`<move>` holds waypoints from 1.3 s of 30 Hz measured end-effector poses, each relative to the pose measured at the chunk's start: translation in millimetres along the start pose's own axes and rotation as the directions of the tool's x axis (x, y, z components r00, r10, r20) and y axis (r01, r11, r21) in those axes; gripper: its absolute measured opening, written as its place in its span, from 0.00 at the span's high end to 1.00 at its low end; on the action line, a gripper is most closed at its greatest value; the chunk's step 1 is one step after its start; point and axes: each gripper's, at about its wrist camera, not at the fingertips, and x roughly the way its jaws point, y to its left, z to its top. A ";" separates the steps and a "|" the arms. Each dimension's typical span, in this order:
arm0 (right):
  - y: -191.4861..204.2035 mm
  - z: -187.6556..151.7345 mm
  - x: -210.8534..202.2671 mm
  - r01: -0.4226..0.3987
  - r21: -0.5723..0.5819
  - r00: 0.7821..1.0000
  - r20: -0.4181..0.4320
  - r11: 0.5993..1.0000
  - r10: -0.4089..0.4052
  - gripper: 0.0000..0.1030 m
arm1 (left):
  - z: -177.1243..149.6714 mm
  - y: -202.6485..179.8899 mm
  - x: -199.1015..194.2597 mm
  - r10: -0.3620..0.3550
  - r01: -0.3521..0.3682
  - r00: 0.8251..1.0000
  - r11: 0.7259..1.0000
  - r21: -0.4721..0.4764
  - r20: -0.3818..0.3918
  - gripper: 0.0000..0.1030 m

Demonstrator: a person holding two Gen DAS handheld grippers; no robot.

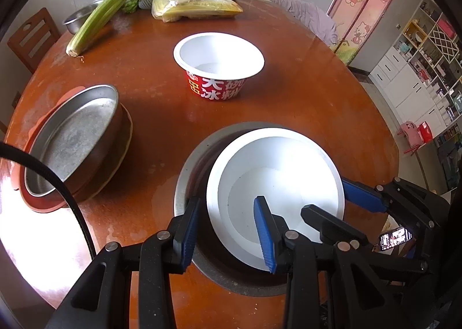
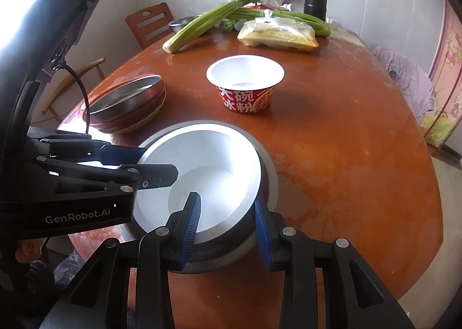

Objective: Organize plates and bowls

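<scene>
Both claws, left [image 1: 228,231] and right [image 2: 228,228], apparently straddle white bowl [image 1: 277,181] rim.

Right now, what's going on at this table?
Both tongs are at the white bowl, which sits inside a metal bowl on the round table. The left tongs straddle its near-left rim, the right tongs its near-right rim; both look open, not clamped. A red paper bowl stands apart farther back, and a stack of metal dishes lies to the left.

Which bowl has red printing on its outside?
The paper bowl at mid-table, standing alone; the white bowl between the grippers and the metal pan are plain.
</scene>
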 end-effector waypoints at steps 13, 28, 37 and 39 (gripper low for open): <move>-5.0 7.7 -11.9 0.010 0.004 1.000 0.026 1.000 -0.010 0.63 | 4.3 1.7 -21.4 0.004 -0.004 0.999 1.000 -0.002 0.054 0.64; -12.2 30.2 -12.5 0.016 0.018 0.999 0.043 1.000 -0.017 0.63 | 23.8 15.5 -27.8 0.005 -0.003 0.997 0.999 -0.033 0.073 0.64; -21.1 54.3 -12.7 0.019 0.032 0.998 0.064 0.999 -0.021 0.63 | 52.1 19.9 -30.3 0.032 -0.031 0.995 0.999 -0.018 0.099 0.63; -24.0 60.5 -12.0 0.021 0.038 0.997 0.068 0.999 -0.023 0.63 | 60.8 20.6 -29.8 0.039 -0.038 0.994 0.999 -0.012 0.105 0.63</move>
